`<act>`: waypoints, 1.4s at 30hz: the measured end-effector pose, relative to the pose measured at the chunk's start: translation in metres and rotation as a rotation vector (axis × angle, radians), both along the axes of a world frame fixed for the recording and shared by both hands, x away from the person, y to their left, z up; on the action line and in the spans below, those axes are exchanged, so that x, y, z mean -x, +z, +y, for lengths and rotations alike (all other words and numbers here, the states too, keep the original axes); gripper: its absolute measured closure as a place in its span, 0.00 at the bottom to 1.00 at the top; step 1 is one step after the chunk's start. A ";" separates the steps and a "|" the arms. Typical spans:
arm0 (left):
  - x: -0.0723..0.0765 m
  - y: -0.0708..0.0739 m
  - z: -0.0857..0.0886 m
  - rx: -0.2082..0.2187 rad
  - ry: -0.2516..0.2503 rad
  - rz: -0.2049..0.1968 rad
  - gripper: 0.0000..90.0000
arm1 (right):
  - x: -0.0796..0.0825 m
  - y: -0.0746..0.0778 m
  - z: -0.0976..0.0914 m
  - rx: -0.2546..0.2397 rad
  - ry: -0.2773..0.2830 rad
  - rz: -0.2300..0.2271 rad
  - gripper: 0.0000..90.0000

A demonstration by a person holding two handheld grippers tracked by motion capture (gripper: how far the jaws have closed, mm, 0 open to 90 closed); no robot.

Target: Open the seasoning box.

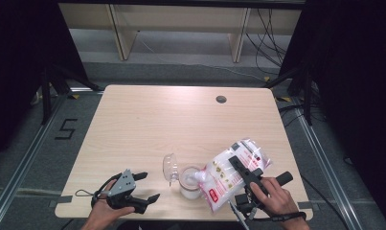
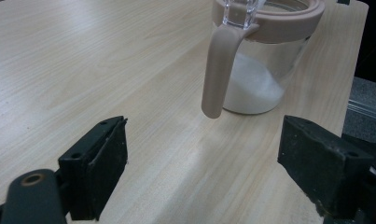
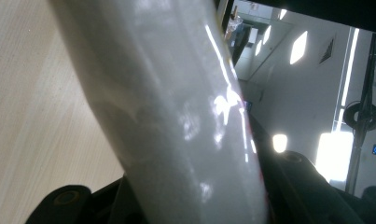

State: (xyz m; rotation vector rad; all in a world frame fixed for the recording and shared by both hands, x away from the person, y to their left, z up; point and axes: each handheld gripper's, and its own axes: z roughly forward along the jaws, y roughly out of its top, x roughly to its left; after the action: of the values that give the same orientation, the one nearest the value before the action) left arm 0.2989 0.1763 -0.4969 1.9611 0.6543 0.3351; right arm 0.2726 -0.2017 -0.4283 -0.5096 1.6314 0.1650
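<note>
One bag [image 1: 231,175], one jar [image 1: 190,182], two tools

The table [image 1: 147,124] is pale wood grain; the jar [image 2: 265,70] is clear with a beige rim and handle, white powder inside; the bag [image 1: 229,175] is white with red print; both grippers' jaws are black

Pale wood-grain counter [image 1: 147,124], smooth with a soft satin sheen. Clear glossy jar [image 2: 265,70], apparently glass or hard plastic, holds fine white grains and wears a matt beige plastic collar [image 2: 288,21] and handle [image 2: 220,70]. The bag [image 1: 231,175] is glossy translucent plastic film, printed red, catching bright highlights. The left tongs [image 2: 213,168] carry matt black, slightly rough pads [image 2: 106,163].
</note>
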 end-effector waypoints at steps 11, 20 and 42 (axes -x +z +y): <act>-0.001 0.000 0.001 -0.014 -0.007 -0.005 0.17 | 0.000 0.003 0.001 0.019 0.022 -0.023 0.74; -0.001 0.000 0.000 -0.007 -0.008 -0.004 0.17 | 0.000 0.004 0.000 0.027 0.021 -0.021 0.74; 0.000 0.000 0.001 0.001 -0.004 -0.003 0.17 | 0.000 0.006 0.000 0.028 0.024 -0.026 0.74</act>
State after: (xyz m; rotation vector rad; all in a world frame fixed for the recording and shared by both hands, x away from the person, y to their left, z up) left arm 0.2992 0.1771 -0.4968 1.9600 0.6481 0.3350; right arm 0.2727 -0.2017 -0.4224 -0.5504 1.6044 0.1529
